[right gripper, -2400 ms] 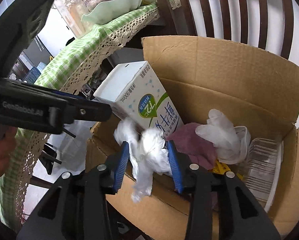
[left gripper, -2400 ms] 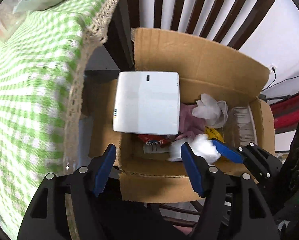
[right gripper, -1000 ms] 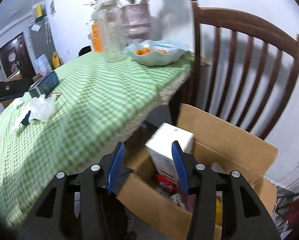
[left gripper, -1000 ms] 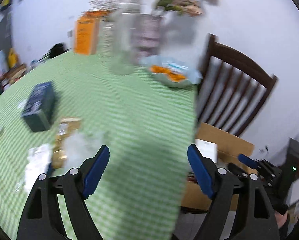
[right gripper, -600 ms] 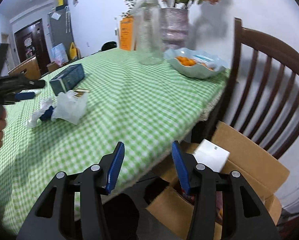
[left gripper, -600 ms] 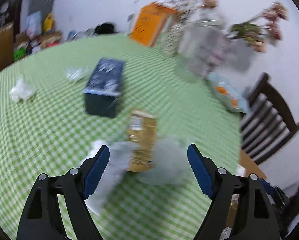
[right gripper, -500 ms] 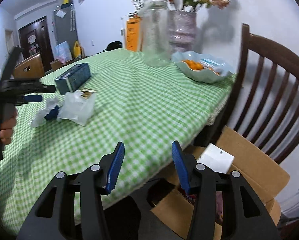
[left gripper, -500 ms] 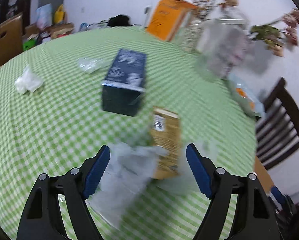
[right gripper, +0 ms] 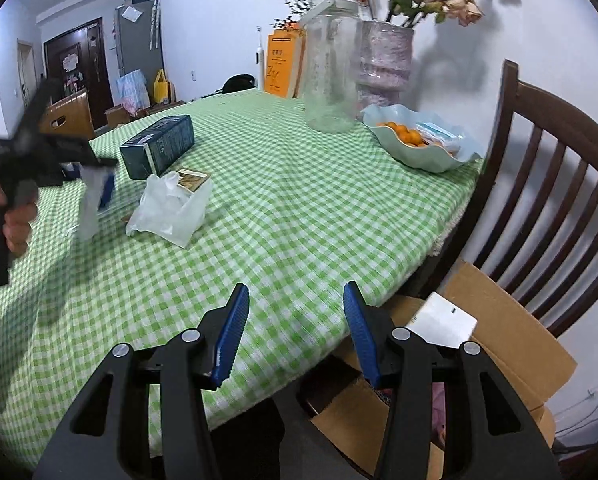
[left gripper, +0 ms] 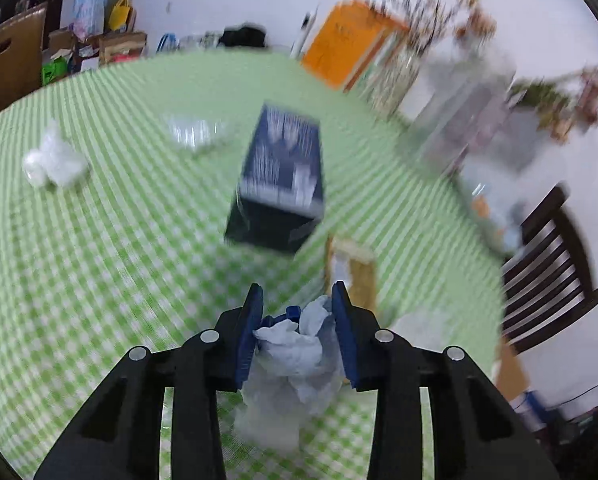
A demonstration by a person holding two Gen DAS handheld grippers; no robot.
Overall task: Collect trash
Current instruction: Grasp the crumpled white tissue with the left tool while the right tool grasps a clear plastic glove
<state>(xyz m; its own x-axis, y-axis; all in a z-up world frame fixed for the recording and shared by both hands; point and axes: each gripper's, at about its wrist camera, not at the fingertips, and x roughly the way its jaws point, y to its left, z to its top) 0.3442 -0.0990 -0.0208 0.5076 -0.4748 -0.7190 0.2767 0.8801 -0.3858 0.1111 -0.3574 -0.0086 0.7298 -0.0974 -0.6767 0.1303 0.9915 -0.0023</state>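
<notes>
My left gripper point(left gripper: 297, 300) is closing its jaws on a crumpled white and pale-blue plastic wrapper point(left gripper: 295, 348), and the blue pads press it from both sides. In the right wrist view the left gripper point(right gripper: 103, 166) is at the far left, in a hand point(right gripper: 17, 220), with the wrapper point(right gripper: 89, 208) hanging from it just above the green checked tablecloth point(right gripper: 299, 208). My right gripper point(right gripper: 295, 296) stands open with nothing between its fingers, over the table's near edge. Below it to the right is the cardboard trash box point(right gripper: 499, 320) with a white carton point(right gripper: 443, 322) in it.
On the table lie a clear plastic bag point(right gripper: 171, 210), a brown packet point(right gripper: 193, 178), a dark blue box point(right gripper: 159, 146), a white tissue wad point(left gripper: 53, 158) and a clear plastic scrap point(left gripper: 195, 132). A glass jar point(right gripper: 331, 64), a fruit bowl point(right gripper: 439, 164) and a wooden chair point(right gripper: 539, 184) are on the right.
My left gripper swung from the box to the table, came down over the wrapper and closed on it. My right gripper rose from the box and turned toward the table, staying open.
</notes>
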